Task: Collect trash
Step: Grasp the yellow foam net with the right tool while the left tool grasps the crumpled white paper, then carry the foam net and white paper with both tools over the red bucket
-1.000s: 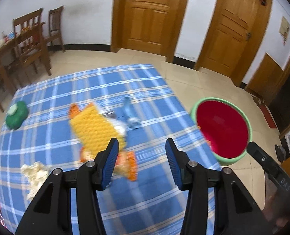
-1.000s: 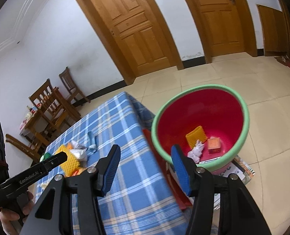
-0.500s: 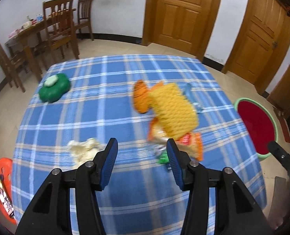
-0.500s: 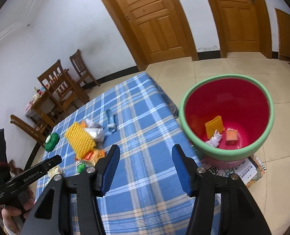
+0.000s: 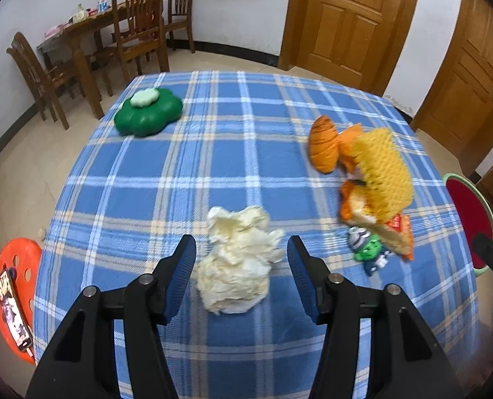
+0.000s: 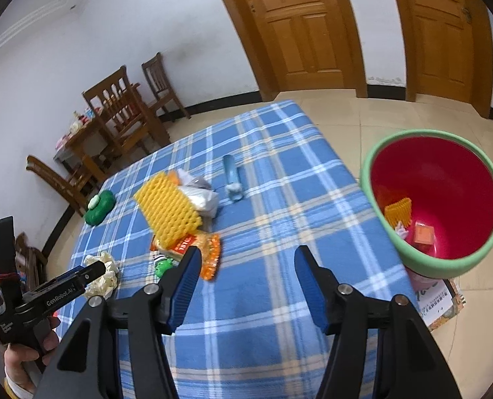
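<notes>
A crumpled cream paper wad [image 5: 238, 259] lies on the blue plaid tablecloth [image 5: 219, 153]. My left gripper [image 5: 241, 267] hovers over it, jaws opening, the wad showing between the fingers without the pads pressing it. To the right lies a heap: yellow foam net [image 5: 384, 174], orange wrappers [image 5: 324, 144] and a small green packet [image 5: 369, 254]. My right gripper [image 6: 246, 274] is opening over bare cloth with nothing between its fingers, just right of the heap [image 6: 168, 209]. The red bin with a green rim [image 6: 435, 196] stands on the floor beside the table, holding some trash.
A green clover-shaped object [image 5: 148, 116] sits at the table's far left. A pale blue tube [image 6: 233, 179] lies beyond the heap. An orange stool [image 5: 13, 296] bears a phone. Wooden chairs [image 5: 136, 33] and a table stand by the wall; two wooden doors [image 6: 299, 26] lie behind.
The left gripper swung left from the yellow heap to the paper wad and dropped closer. The right gripper swung from the bin toward the table. Both pairs of jaws widened a little.
</notes>
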`<state>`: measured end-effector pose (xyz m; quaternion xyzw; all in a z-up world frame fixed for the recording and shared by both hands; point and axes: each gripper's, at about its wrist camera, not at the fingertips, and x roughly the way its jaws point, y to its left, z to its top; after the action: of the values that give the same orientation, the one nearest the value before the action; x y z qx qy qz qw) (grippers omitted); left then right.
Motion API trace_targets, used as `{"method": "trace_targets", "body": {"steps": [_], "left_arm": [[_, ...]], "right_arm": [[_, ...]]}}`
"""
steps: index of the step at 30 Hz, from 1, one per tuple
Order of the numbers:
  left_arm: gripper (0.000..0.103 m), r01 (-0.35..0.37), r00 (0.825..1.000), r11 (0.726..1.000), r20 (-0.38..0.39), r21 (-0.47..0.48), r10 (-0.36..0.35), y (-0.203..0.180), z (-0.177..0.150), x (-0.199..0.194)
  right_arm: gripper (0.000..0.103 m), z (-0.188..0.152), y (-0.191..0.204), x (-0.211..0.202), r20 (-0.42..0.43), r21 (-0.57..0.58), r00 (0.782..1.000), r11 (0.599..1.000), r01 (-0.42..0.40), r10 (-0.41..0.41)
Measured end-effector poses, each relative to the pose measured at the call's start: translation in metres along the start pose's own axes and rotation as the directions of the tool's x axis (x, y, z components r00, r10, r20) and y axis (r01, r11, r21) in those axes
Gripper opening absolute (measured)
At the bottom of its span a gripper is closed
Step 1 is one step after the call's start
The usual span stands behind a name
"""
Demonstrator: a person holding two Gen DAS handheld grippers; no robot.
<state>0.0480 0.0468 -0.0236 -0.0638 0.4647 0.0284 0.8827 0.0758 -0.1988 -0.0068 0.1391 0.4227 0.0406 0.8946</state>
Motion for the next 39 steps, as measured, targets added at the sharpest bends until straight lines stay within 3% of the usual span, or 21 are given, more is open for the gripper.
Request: {"method": "trace_targets", "body": {"steps": [8, 26, 31, 33, 35, 39], "left_arm": [[0.057, 0.015, 0.999, 0.999, -0.039, -0.04, -0.017, 0.012, -0.007, 0.018], [0.057, 0.049, 0.998, 0.998, -0.025, -0.032, -0.05, 0.017, -0.007, 0.028], [0.043, 0.07, 0.997, 0.997, -0.011, -0.025, -0.07, 0.015, -0.008, 0.026], [0.039, 0.072, 0.997, 0.997, 0.001, -0.019, -0.072, 0.014, -0.008, 0.023], [0.036, 0.082, 0.997, 0.997, 0.007, -0.017, -0.082, 0.013, -0.008, 0.021], [0.034, 0.108, 0.994, 0.994, 0.01, -0.023, -0.108, 0.01, -0.008, 0.015]], "right_arm": [[0.066, 0.009, 0.031, 0.026, -0.048, -0.081, 0.999, 0.996, -0.023, 0.019], [0.066, 0.023, 0.075, 0.087, -0.103, -0.194, 0.995, 0.981, -0.026, 0.006], [0.047, 0.019, 0.075, 0.094, -0.124, -0.185, 0.992, 0.982, -0.029, 0.005], [0.031, 0.018, 0.073, 0.093, -0.125, -0.18, 0.992, 0.982, -0.051, 0.028], [0.022, 0.017, 0.075, 0.089, -0.111, -0.194, 0.993, 0.98, -0.051, 0.03], [0.018, 0.016, 0.075, 0.08, -0.093, -0.2, 0.995, 0.978, -0.062, 0.044]]}}
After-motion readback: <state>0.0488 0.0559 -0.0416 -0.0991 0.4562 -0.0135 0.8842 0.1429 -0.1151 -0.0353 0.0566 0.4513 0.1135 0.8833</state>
